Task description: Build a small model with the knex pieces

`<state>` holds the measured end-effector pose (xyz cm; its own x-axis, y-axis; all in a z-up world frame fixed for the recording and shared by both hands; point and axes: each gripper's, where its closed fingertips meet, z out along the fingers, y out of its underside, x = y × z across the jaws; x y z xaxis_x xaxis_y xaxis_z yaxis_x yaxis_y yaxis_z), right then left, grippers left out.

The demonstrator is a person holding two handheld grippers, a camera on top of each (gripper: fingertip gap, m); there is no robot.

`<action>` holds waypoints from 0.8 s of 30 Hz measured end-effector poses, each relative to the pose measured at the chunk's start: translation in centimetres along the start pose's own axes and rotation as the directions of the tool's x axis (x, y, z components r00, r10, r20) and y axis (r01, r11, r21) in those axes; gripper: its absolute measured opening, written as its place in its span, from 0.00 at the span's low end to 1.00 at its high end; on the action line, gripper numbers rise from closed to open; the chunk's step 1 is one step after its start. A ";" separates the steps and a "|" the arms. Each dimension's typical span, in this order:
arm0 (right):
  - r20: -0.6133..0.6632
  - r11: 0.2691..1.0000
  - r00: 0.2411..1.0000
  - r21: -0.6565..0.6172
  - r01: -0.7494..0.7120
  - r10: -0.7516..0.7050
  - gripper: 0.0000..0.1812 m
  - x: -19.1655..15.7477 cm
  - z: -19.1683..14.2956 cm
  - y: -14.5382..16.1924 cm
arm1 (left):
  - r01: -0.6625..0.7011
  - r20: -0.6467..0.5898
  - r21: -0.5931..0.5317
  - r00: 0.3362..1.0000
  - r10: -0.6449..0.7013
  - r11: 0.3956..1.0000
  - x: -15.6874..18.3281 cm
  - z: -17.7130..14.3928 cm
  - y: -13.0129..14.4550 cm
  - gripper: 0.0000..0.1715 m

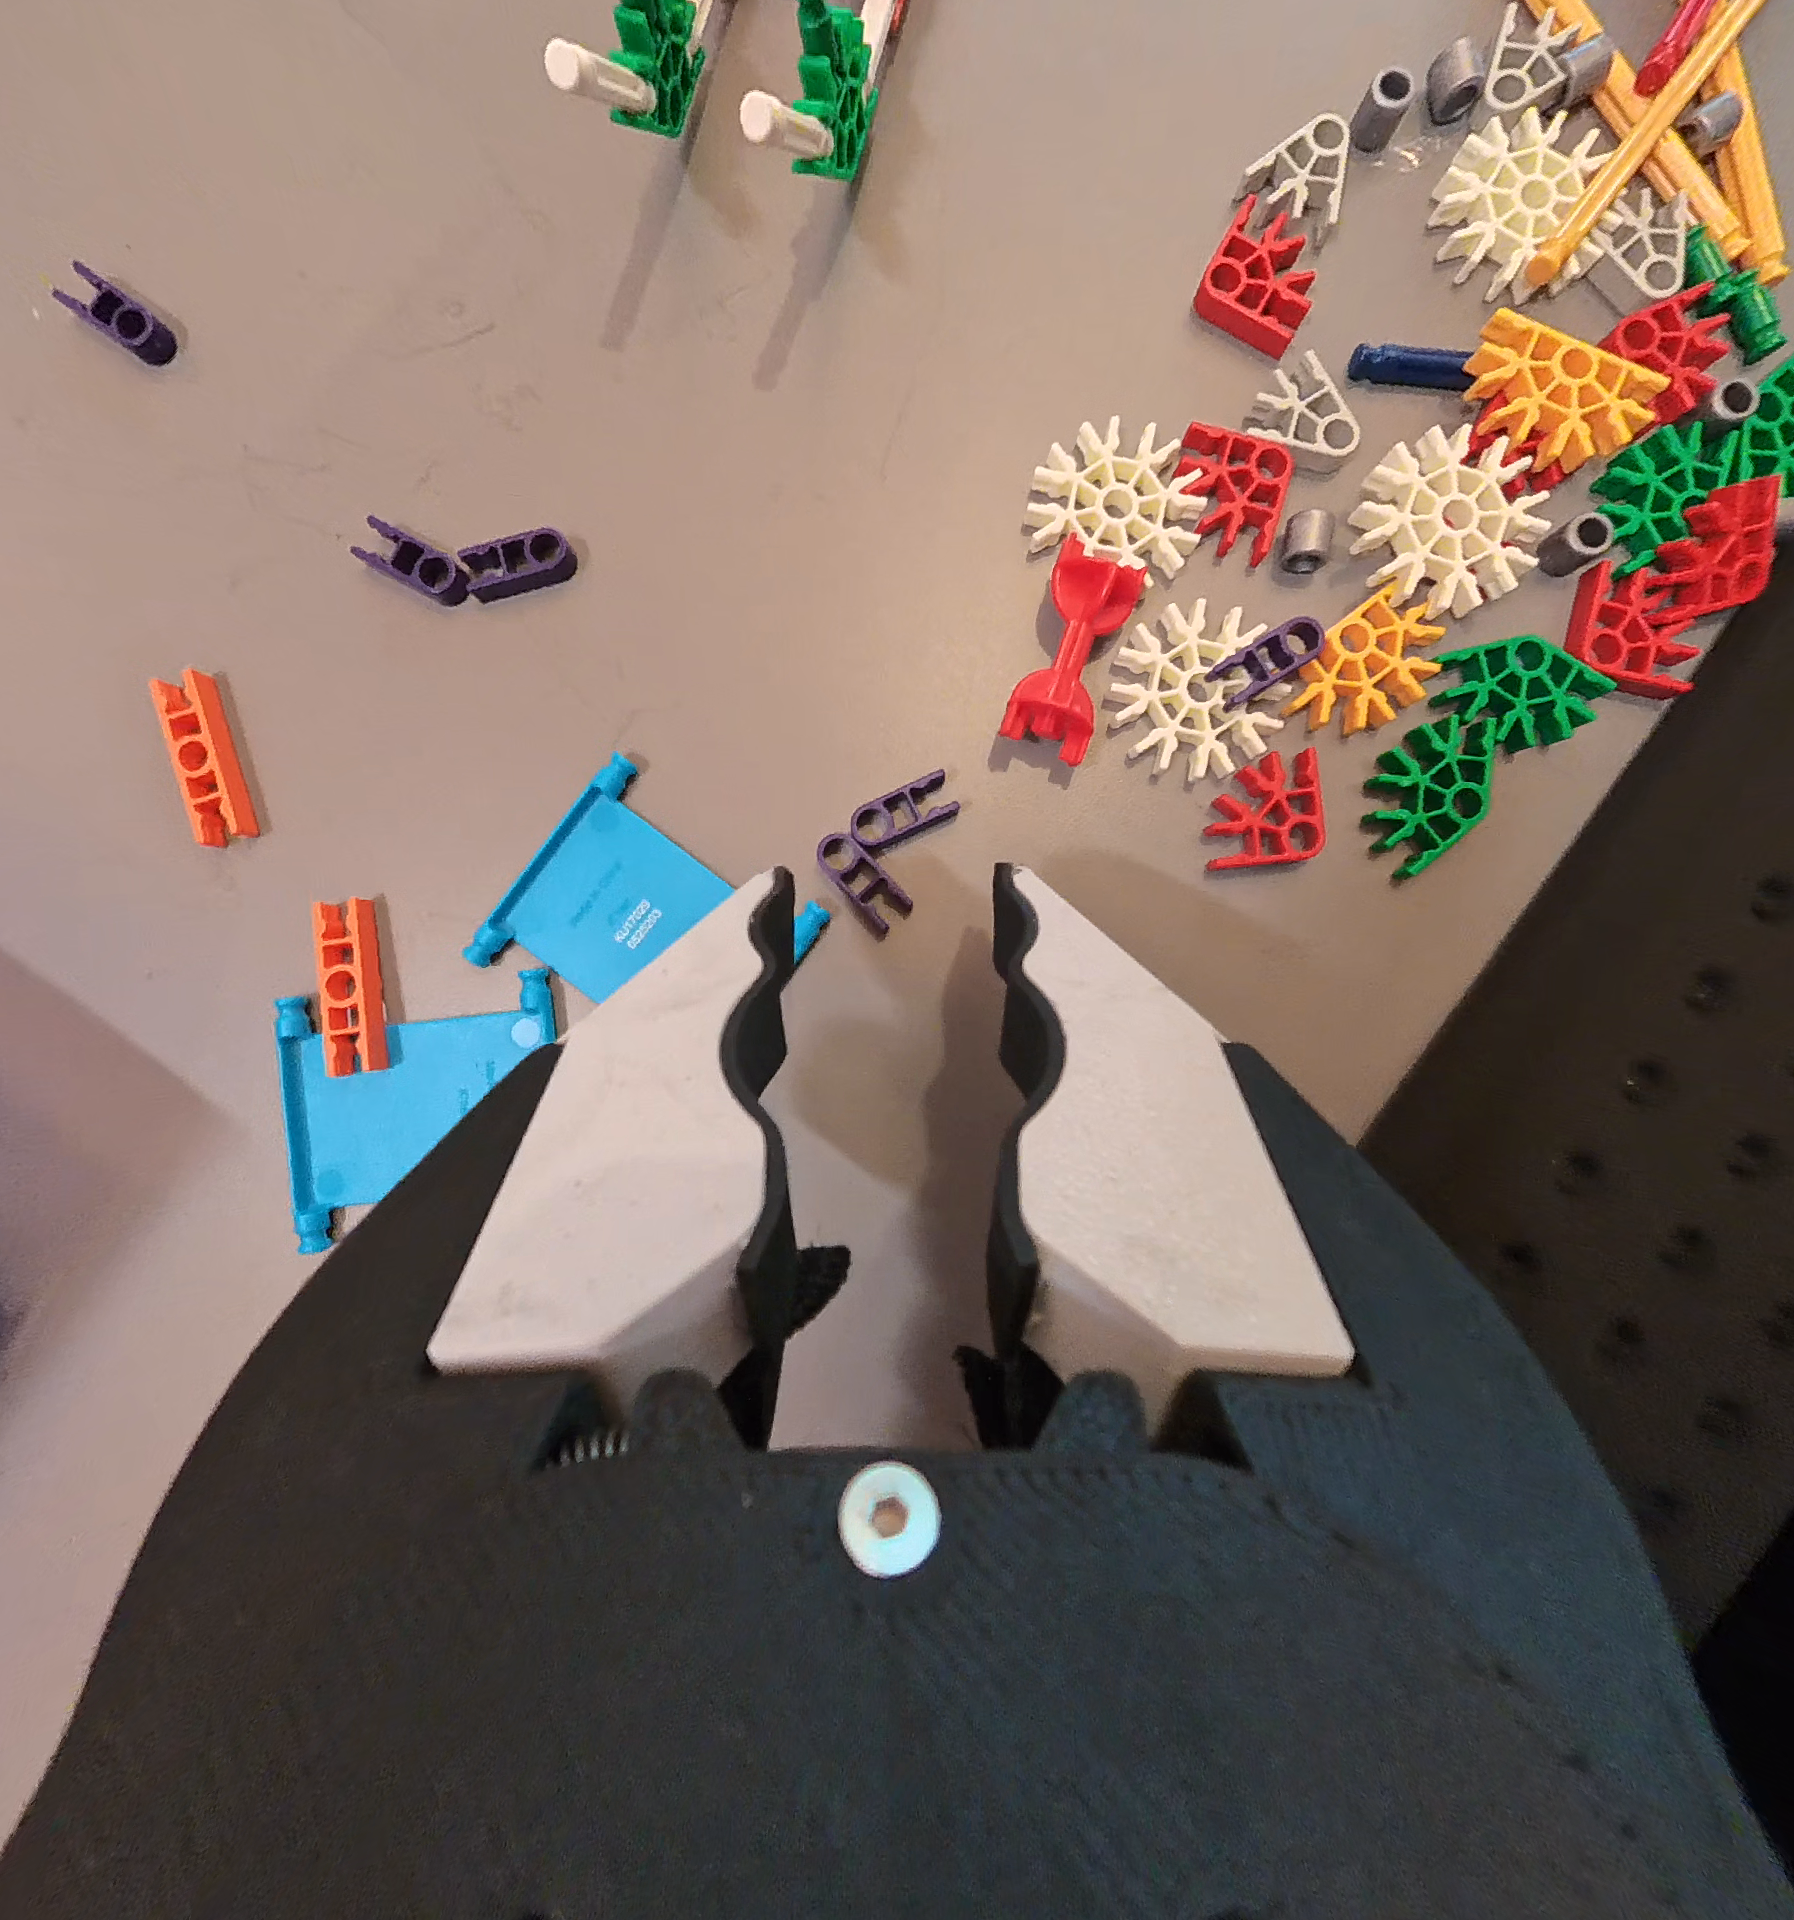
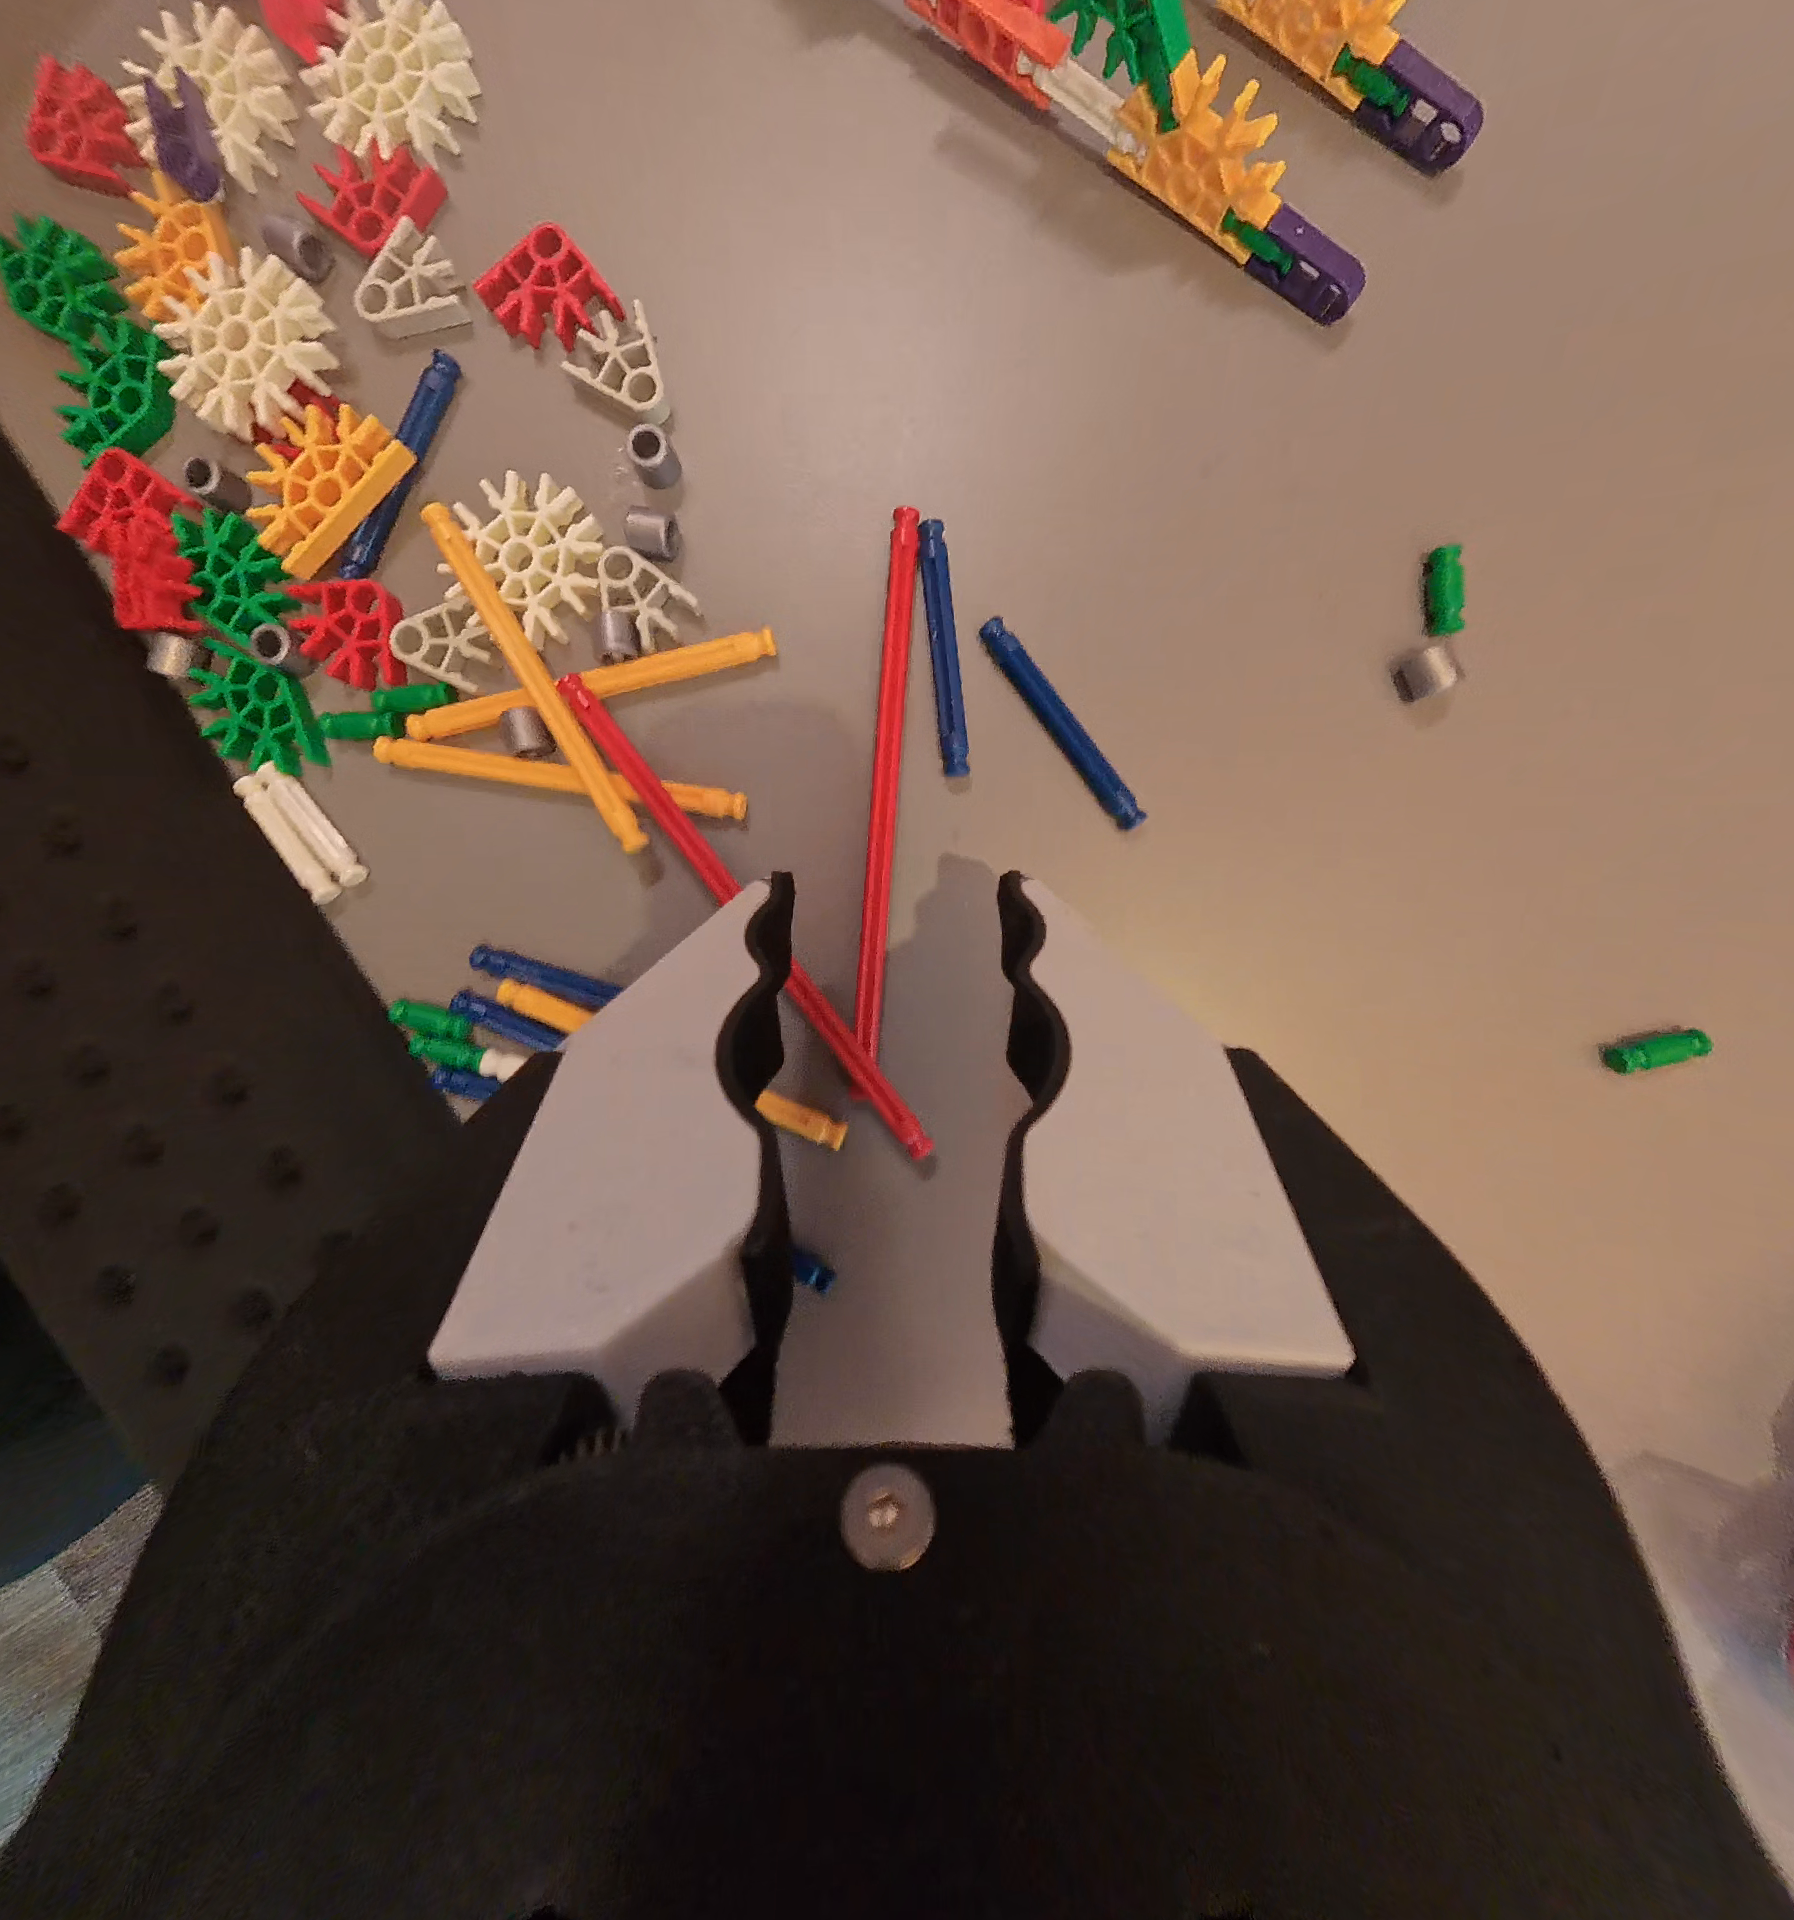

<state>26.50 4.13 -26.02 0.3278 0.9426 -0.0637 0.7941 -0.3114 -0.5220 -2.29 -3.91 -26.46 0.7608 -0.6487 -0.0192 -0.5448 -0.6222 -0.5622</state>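
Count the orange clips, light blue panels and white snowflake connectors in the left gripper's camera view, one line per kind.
orange clips: 2
light blue panels: 2
white snowflake connectors: 4
Total: 8
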 end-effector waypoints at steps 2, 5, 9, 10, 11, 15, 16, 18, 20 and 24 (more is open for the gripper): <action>-0.004 1.000 1.000 0.008 0.014 -0.014 0.20 -0.3 0.6 -0.9 | -0.002 0.003 -0.002 1.000 0.002 1.000 0.0 -0.1 0.0 0.21; -0.015 0.999 0.999 -0.002 0.043 -0.043 0.20 -0.5 1.4 -1.8 | 0.010 0.013 0.006 1.000 -0.010 1.000 -0.1 -0.4 0.3 0.21; 0.026 0.994 0.998 0.093 0.056 -0.059 0.19 -1.6 1.6 -4.7 | 0.036 0.039 0.034 0.999 -0.038 0.999 -0.1 -0.9 0.7 0.21; 0.028 0.992 0.997 0.109 0.067 -0.070 0.19 -1.9 1.7 -5.3 | 0.043 0.047 0.042 0.998 -0.045 0.998 -0.1 -1.0 0.8 0.21; 0.030 0.990 0.996 0.121 0.078 -0.082 0.19 -2.1 1.8 -5.9 | 0.051 0.052 0.052 0.997 -0.054 0.997 -0.2 -1.2 0.8 0.21; 0.045 0.981 0.993 0.161 0.104 -0.113 0.22 -3.1 2.3 -7.8 | 0.067 0.089 0.072 0.993 -0.073 0.995 -0.8 -2.1 1.2 0.23; 0.053 0.979 0.992 0.172 0.107 -0.118 0.23 -3.4 2.3 -8.3 | 0.074 0.092 0.073 0.993 -0.080 0.995 -1.0 -2.3 1.3 0.24; 0.060 0.976 0.990 0.185 0.114 -0.127 0.23 -3.9 2.4 -9.1 | 0.087 0.109 0.073 0.990 -0.094 0.994 -1.6 -2.7 1.6 0.25; 0.059 0.973 0.988 0.193 0.126 -0.139 0.23 -4.3 2.5 -9.6 | 0.097 0.114 0.080 0.988 -0.105 0.992 -2.0 -3.0 1.6 0.25; 0.050 0.969 0.988 0.208 0.130 -0.143 0.22 -4.6 2.5 -10.1 | 0.087 0.121 0.084 0.988 -0.096 0.993 -2.4 -3.1 1.5 0.25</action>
<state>15.67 3.21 -22.53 0.1845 0.9824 -0.0310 0.7057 -0.1543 -0.6915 -6.01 -4.71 -24.68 0.8468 -0.5279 -0.0647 -0.4452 -0.6370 -0.6294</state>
